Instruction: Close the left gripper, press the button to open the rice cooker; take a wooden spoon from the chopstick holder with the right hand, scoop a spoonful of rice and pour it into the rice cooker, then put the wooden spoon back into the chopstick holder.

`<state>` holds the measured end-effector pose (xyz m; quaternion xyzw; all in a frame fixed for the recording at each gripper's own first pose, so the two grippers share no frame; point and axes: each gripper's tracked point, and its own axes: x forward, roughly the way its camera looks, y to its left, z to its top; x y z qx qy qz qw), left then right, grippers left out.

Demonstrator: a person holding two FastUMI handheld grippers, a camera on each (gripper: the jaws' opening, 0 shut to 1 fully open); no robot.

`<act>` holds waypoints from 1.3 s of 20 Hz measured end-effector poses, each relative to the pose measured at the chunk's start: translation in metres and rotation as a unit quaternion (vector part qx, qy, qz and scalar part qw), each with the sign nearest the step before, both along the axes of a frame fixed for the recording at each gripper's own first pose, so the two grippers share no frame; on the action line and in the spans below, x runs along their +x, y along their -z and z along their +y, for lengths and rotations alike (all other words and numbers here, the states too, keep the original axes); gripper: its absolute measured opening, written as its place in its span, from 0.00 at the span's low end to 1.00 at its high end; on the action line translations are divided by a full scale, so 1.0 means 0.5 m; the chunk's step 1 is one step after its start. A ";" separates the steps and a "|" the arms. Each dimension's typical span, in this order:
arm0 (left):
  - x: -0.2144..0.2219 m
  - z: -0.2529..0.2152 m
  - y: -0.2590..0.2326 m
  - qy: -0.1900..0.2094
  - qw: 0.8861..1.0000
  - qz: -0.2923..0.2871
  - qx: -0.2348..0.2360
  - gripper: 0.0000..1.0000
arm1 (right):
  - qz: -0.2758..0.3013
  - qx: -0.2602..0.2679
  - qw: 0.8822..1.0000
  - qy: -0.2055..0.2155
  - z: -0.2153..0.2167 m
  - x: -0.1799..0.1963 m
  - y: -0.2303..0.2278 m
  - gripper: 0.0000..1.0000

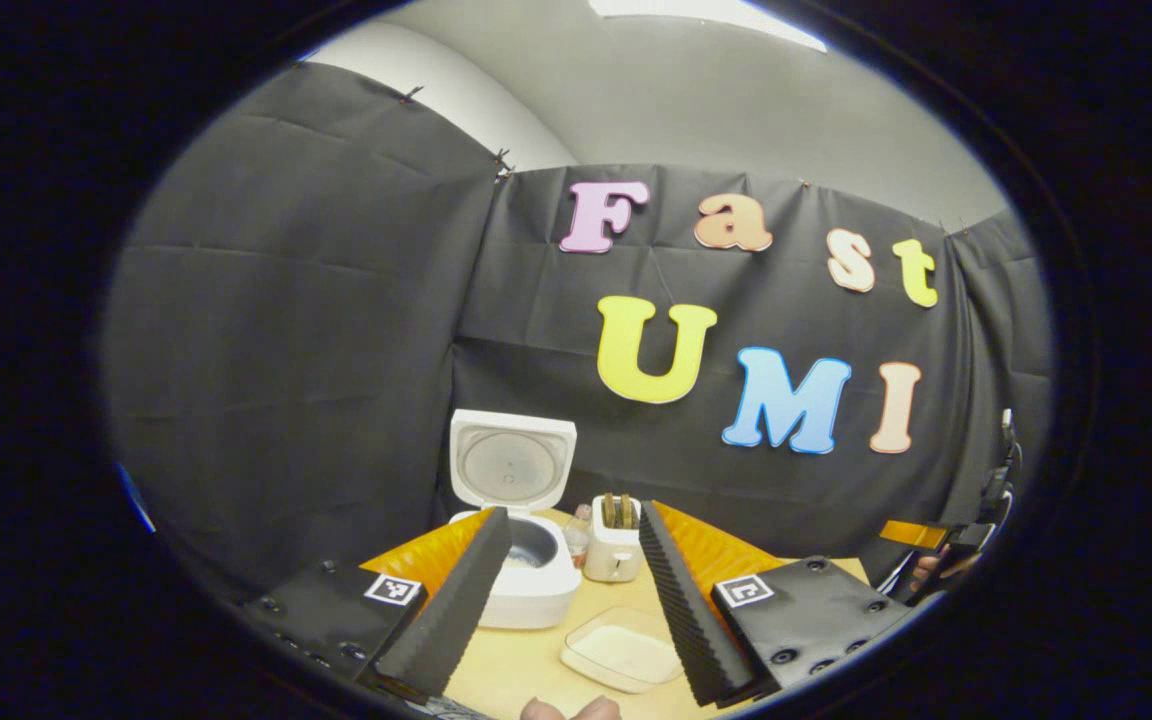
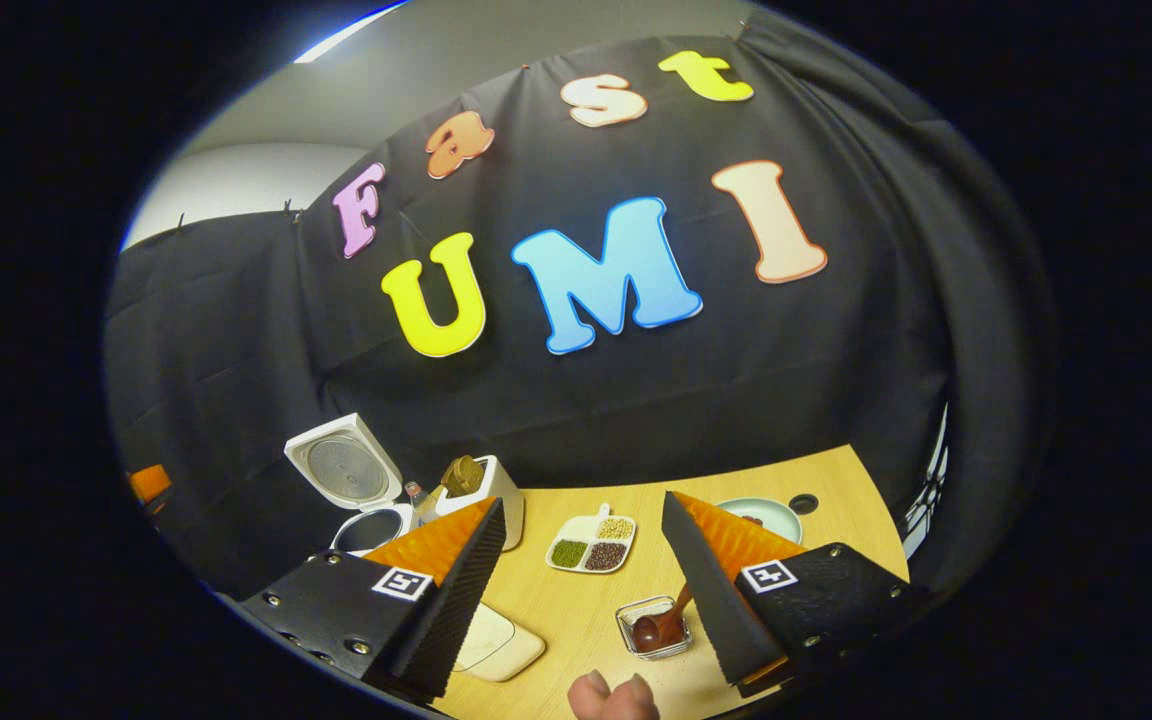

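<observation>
One rice cooker, one chopstick holder, one divided grain dish, one pale plate, perhaps two shallow containers.

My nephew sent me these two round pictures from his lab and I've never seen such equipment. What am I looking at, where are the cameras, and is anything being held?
No robot here: a person holds a two-finger gripper in each hand, and a fisheye camera rides on each one, looking forward along its fingers. The left gripper view shows the left gripper, its ridged black fingers spread apart, holding nothing. The right gripper view shows the right gripper, also open and empty.

Everything stands on a wooden table. At the back left is a white rice cooker with its lid raised. Beside it stands a white chopstick holder with wooden utensils inside. Nearer lies a shallow white tray. The right gripper view also shows a divided dish of grains, a pale green plate, and a small clear container with a dark brown spoon in it.
</observation>
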<state>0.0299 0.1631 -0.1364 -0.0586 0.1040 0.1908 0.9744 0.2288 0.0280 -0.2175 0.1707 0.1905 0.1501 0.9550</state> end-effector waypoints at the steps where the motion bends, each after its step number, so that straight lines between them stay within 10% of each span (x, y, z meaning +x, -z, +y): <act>1: 0.021 0.033 0.010 0.004 1.000 0.001 0.000 0.86 | 0.001 -0.014 1.000 0.004 0.019 -0.016 -0.009 0.96; 19: 0.652 0.544 0.101 -0.023 1.000 -0.017 -0.008 0.89 | 0.054 -0.140 0.988 0.021 0.305 -0.175 -0.043 0.96; 26: 0.800 0.580 0.296 -0.019 0.995 0.098 -0.016 0.95 | 0.068 -0.144 0.987 -0.001 0.353 -0.175 -0.030 0.96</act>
